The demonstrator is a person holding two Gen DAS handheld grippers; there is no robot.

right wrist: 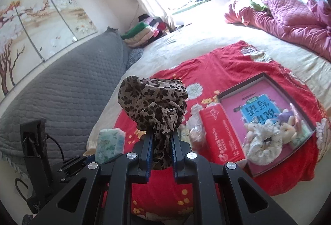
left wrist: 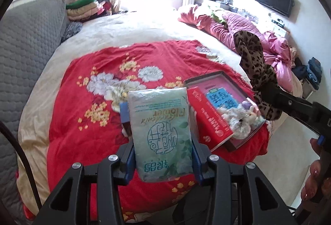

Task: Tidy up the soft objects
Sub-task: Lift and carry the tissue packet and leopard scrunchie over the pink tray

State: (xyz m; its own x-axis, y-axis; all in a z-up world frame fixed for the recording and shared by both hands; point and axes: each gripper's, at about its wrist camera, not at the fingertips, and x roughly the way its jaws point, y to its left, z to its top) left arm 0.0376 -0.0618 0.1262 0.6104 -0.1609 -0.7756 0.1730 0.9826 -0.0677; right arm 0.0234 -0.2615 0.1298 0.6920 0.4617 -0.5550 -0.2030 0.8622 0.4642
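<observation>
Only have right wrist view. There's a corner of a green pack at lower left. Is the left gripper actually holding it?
Observer: Yes. The left gripper is shut on the pale green plastic tissue pack, one finger on each long side.
Operator: Anything behind the pack?
Observer: A dark blue box lies on the red floral bedspread just behind it.
Operator: How does my grip look from outside?
Observer: The right gripper pinches the leopard-print fabric piece near its lower end; most of the fabric stands above the gripper.
</observation>
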